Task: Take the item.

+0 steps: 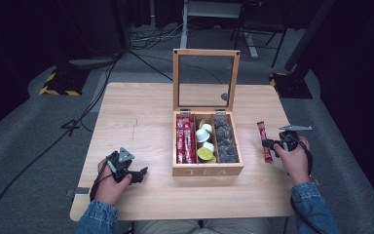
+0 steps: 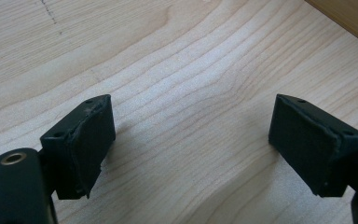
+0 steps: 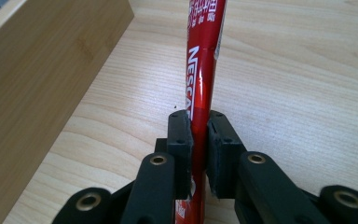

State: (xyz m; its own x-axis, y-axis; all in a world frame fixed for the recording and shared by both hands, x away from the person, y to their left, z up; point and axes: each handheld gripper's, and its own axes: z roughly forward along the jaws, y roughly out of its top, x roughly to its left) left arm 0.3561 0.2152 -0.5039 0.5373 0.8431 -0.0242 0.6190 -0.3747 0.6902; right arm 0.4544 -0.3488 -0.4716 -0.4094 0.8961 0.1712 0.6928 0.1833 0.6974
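A wooden tea box (image 1: 207, 170) stands mid-table with its glass lid (image 1: 206, 80) raised. Its left compartment holds red coffee sticks (image 1: 185, 141), the middle one small round pods (image 1: 205, 141), the right one dark packets (image 1: 225, 141). To the right of the box, my right gripper (image 1: 269, 144) is shut on a red Nescafe stick (image 1: 264, 141). In the right gripper view the stick (image 3: 203, 70) runs up from between the pads, low over the table, with the box wall (image 3: 37, 93) at the left. My left gripper (image 1: 139, 173) rests open on the table at the front left, its jaws (image 2: 191, 144) wide apart over bare wood.
The table's (image 1: 141, 112) left half and back are bare wood. Beyond the table, cables, a yellow-black base (image 1: 58, 83) and stand legs lie on the grey floor. A person's denim sleeves come in at the bottom edge.
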